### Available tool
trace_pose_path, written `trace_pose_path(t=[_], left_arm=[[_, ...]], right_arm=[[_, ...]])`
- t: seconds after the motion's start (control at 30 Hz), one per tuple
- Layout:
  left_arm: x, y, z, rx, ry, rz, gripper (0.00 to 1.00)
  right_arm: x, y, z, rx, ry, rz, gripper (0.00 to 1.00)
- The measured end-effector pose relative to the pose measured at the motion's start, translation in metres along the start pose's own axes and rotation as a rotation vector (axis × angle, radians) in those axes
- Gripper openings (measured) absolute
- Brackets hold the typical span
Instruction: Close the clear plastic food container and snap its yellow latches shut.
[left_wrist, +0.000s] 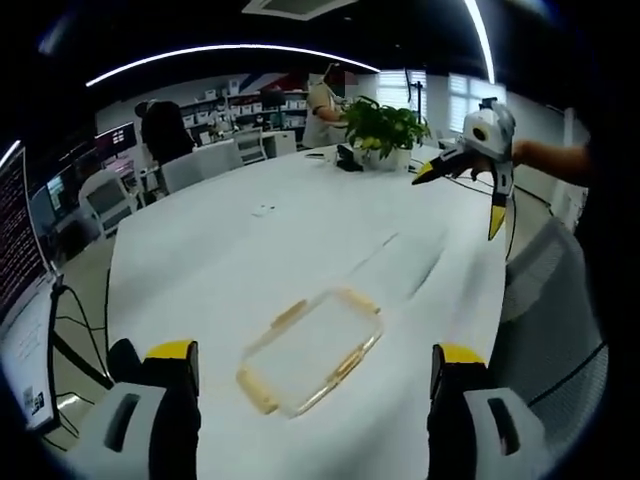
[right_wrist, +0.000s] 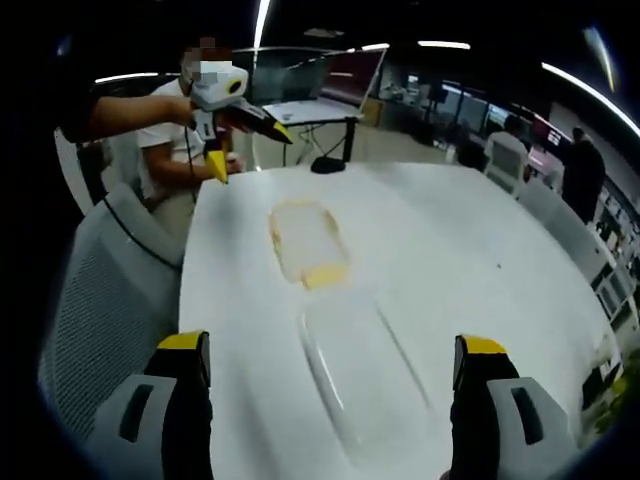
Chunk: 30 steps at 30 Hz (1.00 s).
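While both jaws of the left gripper (left_wrist: 310, 385) gape wide with nothing between them, the clear container (left_wrist: 312, 348) with yellow latches (left_wrist: 257, 391) lies just ahead on the white table (left_wrist: 250, 250), nothing visible inside. Beyond, at two o'clock, the right gripper (left_wrist: 462, 195) hangs splayed, unladen. A potted plant (left_wrist: 383, 128) stands farthest.

In the right gripper view, a clear lid (right_wrist: 365, 375) lies nearest.

Both grippers are raised in the air with jaws spread wide and nothing between them. The left gripper (left_wrist: 315, 365) shows its yellow tips apart; the right gripper (right_wrist: 335, 360) likewise, held by a bare forearm (left_wrist: 550, 160).
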<state>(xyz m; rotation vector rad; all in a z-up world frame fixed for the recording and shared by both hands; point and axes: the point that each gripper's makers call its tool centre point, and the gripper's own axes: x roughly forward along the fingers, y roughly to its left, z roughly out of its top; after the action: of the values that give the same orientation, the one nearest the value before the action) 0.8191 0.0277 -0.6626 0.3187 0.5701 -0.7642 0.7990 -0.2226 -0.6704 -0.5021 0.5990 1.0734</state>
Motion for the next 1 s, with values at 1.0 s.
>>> trace_pose_path(t=[1.0], left_arm=[[0.028,0.031,-0.025,0.157,0.151,-0.122,0.99]], right_arm=[[0.066,0.002,0.025,-0.083,0.044,0.128,0.99]])
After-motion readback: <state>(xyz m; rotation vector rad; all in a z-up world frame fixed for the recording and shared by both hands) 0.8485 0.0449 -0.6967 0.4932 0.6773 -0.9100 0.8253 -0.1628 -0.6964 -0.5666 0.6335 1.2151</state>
